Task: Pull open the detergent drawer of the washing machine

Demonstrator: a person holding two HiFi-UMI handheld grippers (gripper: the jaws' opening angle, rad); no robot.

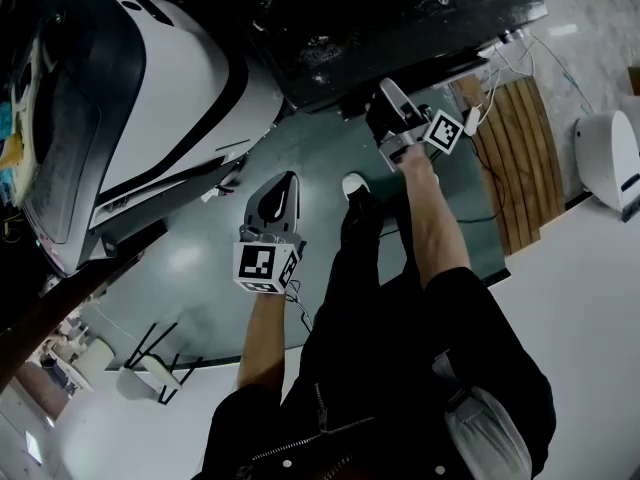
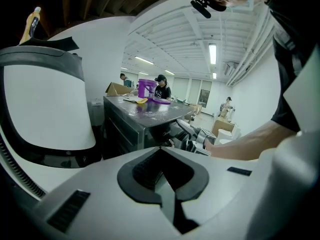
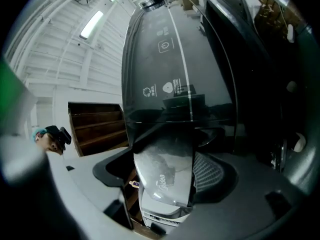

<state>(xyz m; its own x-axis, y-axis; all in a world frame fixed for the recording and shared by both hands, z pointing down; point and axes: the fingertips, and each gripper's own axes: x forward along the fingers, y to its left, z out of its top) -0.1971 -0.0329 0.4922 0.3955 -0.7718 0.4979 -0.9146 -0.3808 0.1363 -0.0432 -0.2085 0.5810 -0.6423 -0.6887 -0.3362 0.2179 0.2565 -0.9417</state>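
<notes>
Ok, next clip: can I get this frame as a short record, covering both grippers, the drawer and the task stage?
right gripper: at the front of the dark washing machine, jaws closed on the front of the detergent drawer
left gripper: shut, empty, held over the floor, apart from the machine
drawer travel: cannot tell how far out it is
task stage: drawer gripped, ready for the pull

Black, glossy-panelled washing machine (image 1: 400, 18): upright, dark top speckled with dust, white icons printed on control panel. Grey detergent drawer (image 3: 167, 176), clear protective film and Midea mark on front: next to control panel, clasped between wide-set jaws of right gripper (image 1: 388, 98). How far pulled out: unclear.
</notes>
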